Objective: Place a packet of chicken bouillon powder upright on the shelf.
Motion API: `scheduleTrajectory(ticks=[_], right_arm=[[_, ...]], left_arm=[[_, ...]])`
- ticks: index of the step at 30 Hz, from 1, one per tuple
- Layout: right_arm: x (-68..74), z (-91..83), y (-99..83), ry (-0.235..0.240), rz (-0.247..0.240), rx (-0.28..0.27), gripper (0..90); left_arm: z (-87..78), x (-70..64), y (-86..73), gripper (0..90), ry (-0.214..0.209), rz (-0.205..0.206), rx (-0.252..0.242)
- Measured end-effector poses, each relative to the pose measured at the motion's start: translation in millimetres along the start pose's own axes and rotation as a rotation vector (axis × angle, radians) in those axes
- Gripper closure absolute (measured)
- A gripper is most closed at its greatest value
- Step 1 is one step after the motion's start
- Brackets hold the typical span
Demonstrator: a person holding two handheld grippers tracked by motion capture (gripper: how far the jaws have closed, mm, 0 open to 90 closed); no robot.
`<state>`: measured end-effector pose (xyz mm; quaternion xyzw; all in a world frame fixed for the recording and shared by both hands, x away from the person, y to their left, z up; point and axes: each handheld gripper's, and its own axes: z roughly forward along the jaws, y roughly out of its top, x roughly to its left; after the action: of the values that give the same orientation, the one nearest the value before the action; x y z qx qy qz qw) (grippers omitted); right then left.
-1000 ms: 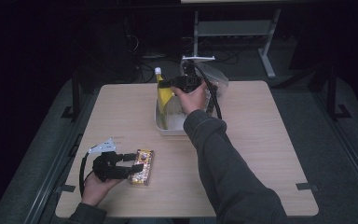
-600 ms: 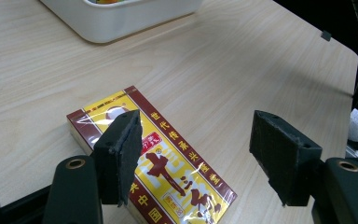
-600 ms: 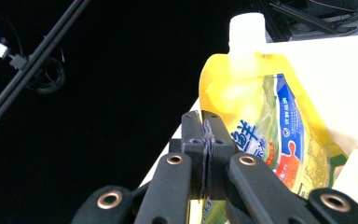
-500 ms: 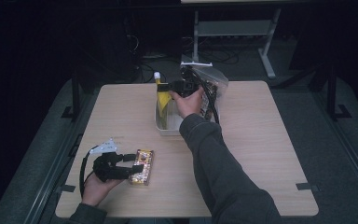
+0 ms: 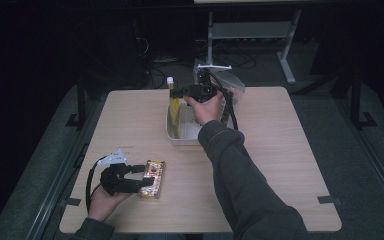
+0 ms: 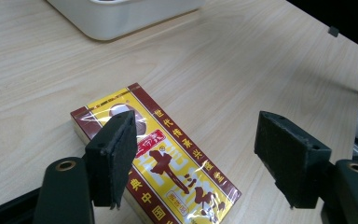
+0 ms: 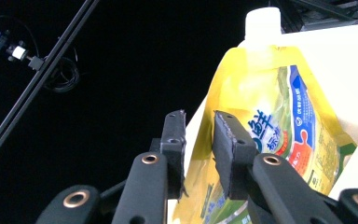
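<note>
A yellow spouted pouch [image 5: 175, 107] with a white cap stands upright in a white bin [image 5: 185, 137] at the table's far middle. My right gripper [image 5: 173, 92] is at the pouch's upper edge. In the right gripper view its jaws [image 7: 199, 119] are shut on the side edge of the pouch [image 7: 270, 116]. A red and yellow box [image 5: 151, 178] lies flat near the front left. My left gripper [image 5: 141, 178] is open at its near end. In the left gripper view one jaw hangs over the box [image 6: 168, 163], the other beside it.
A clear plastic bag [image 5: 232, 87] lies behind the bin at the table's far edge. The bin's corner [image 6: 121, 18] shows beyond the box. The wooden table [image 5: 280, 150] stretches bare to the right. Dark floor and metal frames surround it.
The right forearm has swung a little to the left while its gripper stays on the pouch over the bin. The left gripper and the box have not moved.
</note>
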<state>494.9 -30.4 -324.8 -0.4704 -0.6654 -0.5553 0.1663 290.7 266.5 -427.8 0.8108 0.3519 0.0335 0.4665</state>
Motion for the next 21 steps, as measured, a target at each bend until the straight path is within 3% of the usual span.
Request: scheduleTrajectory(ticks=[10, 21], right_arm=[[7.0, -10.5, 0.1, 0.029, -0.006, 0.010, 71.2], [13.2, -15.5, -1.5, 0.029, -0.029, 0.027, 70.7]], left_arm=[[-1.1, 0.1, 0.5, 27.6, 0.011, -0.002, -0.007], [-1.3, -1.3, 0.5, 27.1, 0.015, 0.002, -0.004]])
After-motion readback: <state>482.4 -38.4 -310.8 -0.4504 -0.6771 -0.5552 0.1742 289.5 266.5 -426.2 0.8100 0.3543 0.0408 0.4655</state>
